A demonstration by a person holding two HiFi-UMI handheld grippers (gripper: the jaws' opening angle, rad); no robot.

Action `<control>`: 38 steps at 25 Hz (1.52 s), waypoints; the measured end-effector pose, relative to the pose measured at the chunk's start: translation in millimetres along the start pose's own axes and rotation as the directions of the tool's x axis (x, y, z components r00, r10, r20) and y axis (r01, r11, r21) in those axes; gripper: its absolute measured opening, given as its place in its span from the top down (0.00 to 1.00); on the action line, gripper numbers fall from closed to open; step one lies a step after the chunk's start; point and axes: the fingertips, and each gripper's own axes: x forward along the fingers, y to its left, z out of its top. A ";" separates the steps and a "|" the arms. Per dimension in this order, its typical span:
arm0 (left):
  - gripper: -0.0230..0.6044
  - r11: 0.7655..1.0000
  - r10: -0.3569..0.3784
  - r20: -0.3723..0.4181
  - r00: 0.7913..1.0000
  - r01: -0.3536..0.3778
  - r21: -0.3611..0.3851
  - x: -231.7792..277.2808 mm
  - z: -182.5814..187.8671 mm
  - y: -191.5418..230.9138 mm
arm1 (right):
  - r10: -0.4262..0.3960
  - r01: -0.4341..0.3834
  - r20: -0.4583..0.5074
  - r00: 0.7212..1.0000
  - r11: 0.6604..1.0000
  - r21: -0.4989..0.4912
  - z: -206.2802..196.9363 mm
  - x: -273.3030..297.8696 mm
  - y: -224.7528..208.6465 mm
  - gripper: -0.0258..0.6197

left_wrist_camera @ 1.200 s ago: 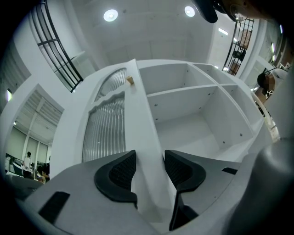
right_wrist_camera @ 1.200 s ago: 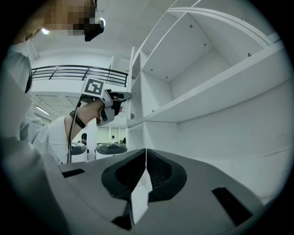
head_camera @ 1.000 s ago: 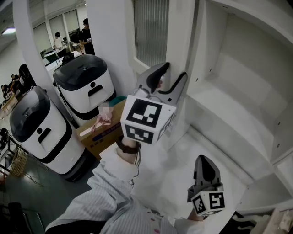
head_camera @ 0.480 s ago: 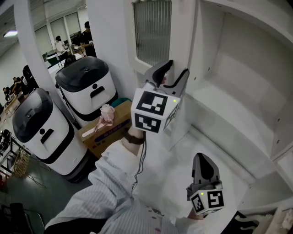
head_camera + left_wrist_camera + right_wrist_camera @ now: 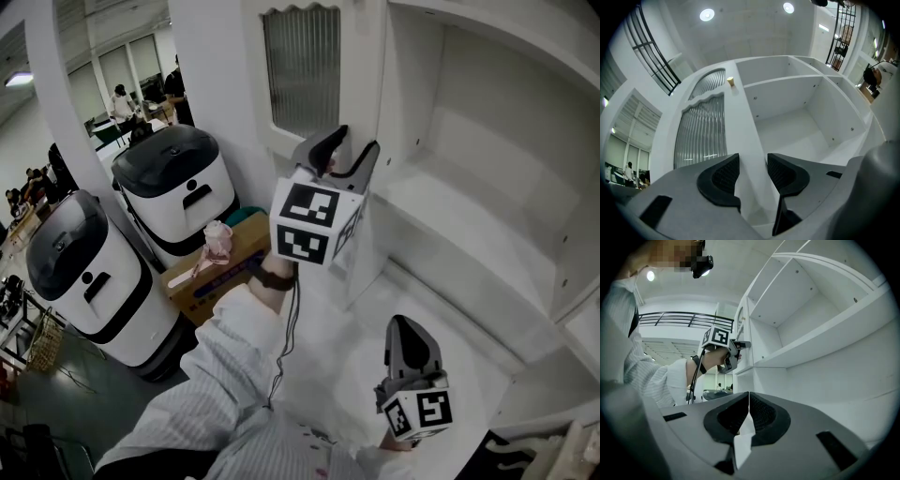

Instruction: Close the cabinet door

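Mid-close. Left tongs (image 5: 349, 148) look clamped on the free edge of the cabinet door (image 5: 309, 66), which stands part open at 12 o'clock. Next, I'd say: swing it toward 2 o'clock onto the cabinet (image 5: 487, 187) and release before the frame traps a jaw. Right tongs (image 5: 409, 330) are closed and empty at 5 o'clock. No legible writing; the marker cube (image 5: 305, 225) shows only a square pattern.

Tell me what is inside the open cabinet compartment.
Only a bare white shelf and walls with small peg holes show inside the cabinet. The left gripper, clamped on the cabinet door edge, covers the compartment's lower front corner.
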 end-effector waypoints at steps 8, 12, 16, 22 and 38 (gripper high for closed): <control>0.66 1.000 0.011 -0.005 1.000 -0.011 -0.014 2.4 -2.3 -1.0 | 0.017 -0.017 0.002 1.000 1.000 0.009 -0.7 0.6 5.0 0.94; 0.66 1.000 0.005 -0.009 1.000 -0.005 -0.022 2.7 -2.9 -1.8 | 0.024 -0.024 0.005 1.000 1.000 0.006 1.3 1.8 8.1 0.94; 0.67 1.000 0.009 -0.015 1.000 -0.009 -0.028 1.3 -4.8 -2.8 | 0.026 -0.026 0.002 1.000 1.000 0.003 1.3 1.4 10.4 0.94; 0.74 0.999 -0.012 -0.024 1.000 0.011 -0.035 -5.3 -5.0 -8.6 | 0.022 -0.022 -0.004 1.000 1.000 -0.009 5.9 -4.6 14.0 0.94; 0.92 0.979 -0.183 -0.117 0.976 0.170 -0.111 -86.6 -53.0 -68.0 | 0.016 -0.018 -0.053 0.998 0.999 -0.051 7.9 -4.1 24.9 0.94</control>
